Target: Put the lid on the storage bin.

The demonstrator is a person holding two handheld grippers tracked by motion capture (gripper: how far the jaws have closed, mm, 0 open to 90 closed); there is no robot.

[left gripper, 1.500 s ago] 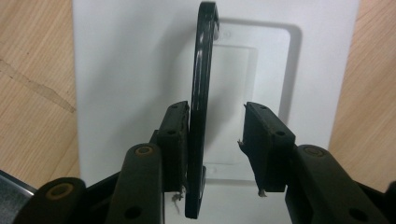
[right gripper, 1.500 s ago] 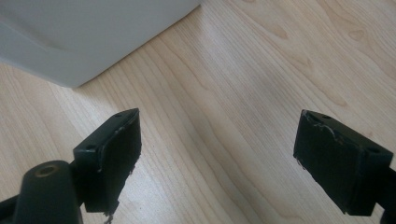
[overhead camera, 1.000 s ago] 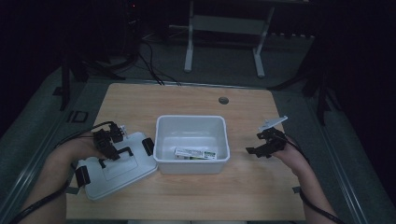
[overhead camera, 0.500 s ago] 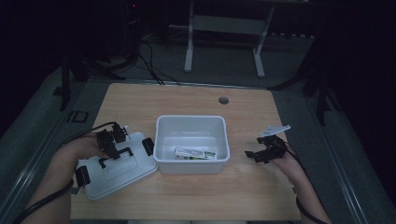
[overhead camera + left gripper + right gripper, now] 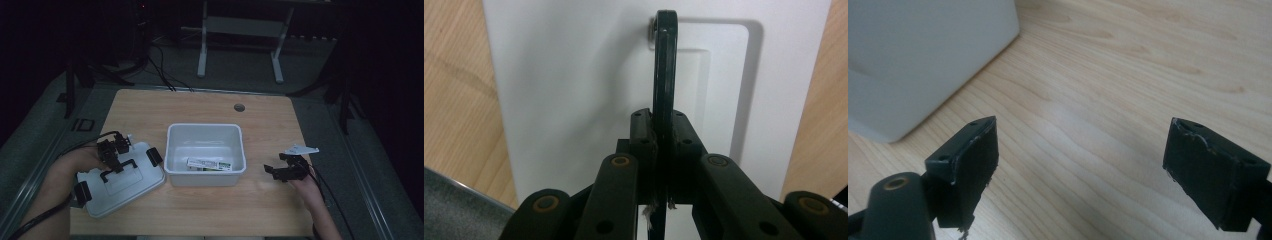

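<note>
Gripping the black handle [image 5: 665, 75] of the white plastic lid [image 5: 120, 182], left hand-held gripper [image 5: 114, 156] is clamped; lid lies on the wooden desk [image 5: 210, 105], just left of the open white rectangular bin [image 5: 205, 132]. Closing the bin looks undone. Right hand-held gripper [image 5: 280, 170], jaws apart and empty, has dropped slightly nearer the desk.

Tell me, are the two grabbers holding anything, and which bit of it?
The left gripper is shut on the black handle of the white lid. The right gripper is open above the table, holding nothing.
</note>
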